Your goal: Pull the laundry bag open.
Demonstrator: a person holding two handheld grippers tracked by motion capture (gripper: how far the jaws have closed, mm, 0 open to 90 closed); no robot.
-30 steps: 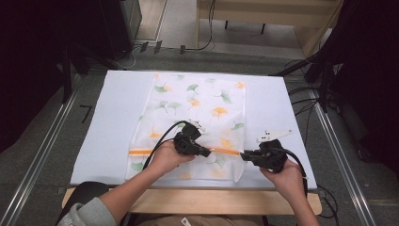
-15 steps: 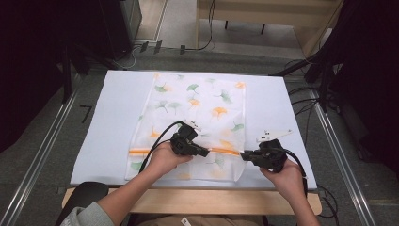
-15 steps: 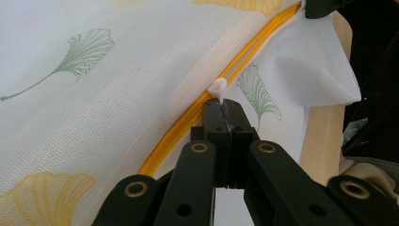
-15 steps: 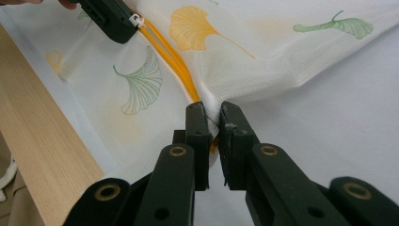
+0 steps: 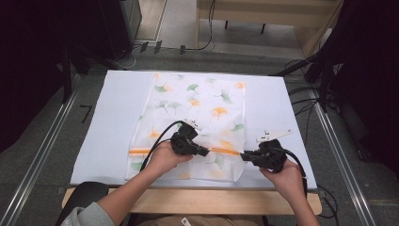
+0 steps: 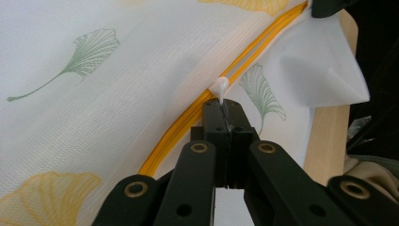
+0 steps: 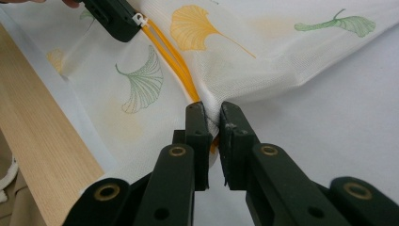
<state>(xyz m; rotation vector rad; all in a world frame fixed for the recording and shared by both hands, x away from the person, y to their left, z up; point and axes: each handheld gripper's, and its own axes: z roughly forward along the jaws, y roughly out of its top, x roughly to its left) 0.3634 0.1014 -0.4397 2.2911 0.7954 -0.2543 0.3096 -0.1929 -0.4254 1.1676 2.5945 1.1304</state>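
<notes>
A: Where the mesh laundry bag (image 5: 197, 113) is laid flat on the white table cover (image 5: 113, 122), what is held by the left gripper (image 6: 221, 109)?
B: White zipper pull (image 6: 219, 86), pinched between fully closed jaws, midway along the orange zipper (image 6: 188, 117).
A: And the right gripper (image 7: 212, 123)?
B: Bag's edge at the zipper's end is clamped; jaws nearly closed on fabric.

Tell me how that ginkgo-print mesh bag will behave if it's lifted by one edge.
The mesh bag would probably droop: its corner already folds and puckers at the right gripper. It looks thin and see-through, so likely light. The orange zipper may stay slightly stiffer.
</notes>
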